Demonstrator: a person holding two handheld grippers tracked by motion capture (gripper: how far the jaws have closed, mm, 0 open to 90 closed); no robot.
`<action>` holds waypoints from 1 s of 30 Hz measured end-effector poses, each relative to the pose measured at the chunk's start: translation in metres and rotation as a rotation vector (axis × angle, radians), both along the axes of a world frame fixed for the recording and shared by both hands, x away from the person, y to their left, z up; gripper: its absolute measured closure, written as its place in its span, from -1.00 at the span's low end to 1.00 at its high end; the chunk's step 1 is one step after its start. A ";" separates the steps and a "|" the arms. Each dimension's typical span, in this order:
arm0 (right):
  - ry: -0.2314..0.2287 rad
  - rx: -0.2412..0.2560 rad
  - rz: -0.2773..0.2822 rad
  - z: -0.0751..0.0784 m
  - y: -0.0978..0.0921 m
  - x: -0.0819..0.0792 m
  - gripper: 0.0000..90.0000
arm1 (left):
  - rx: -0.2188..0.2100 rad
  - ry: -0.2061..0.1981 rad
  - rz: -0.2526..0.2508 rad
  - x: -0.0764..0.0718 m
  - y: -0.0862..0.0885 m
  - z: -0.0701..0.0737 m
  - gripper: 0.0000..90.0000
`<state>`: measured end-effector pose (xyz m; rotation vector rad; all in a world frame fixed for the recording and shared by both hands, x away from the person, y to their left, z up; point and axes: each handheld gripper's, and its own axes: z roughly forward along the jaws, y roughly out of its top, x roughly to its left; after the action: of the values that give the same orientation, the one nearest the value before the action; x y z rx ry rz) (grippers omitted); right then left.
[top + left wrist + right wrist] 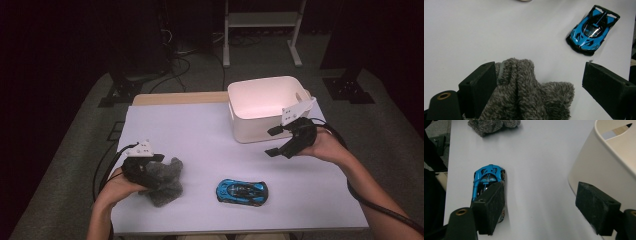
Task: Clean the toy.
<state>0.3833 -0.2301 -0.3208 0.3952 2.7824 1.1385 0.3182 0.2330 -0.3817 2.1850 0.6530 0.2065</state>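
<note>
The table (200, 130) has a pale, white top with a strip of light wood showing along its far edge. It stands on a grey carpet floor (65, 165). The room behind is dark, almost black at the far wall. A white metal rack (262, 30) stands on the floor beyond the table, its legs spread wide. Black cables (175, 65) lie tangled on the carpet near dark stands (122, 90) at the left and right. Light falls mainly on the tabletop.
</note>
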 end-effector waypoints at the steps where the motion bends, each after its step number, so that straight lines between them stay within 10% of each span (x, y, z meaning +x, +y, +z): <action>1: -0.001 -0.001 -0.001 0.002 0.000 0.001 -0.50 | 0.000 0.000 0.002 0.000 0.001 0.000 -0.76; 30: -0.039 -0.091 -0.022 0.021 0.007 0.068 -0.42 | -0.014 0.003 0.035 -0.003 0.014 0.002 -0.79</action>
<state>0.4511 -0.2233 -0.2995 0.3891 2.7769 0.9996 0.3156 0.2465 -0.3800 2.1618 0.6929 0.2163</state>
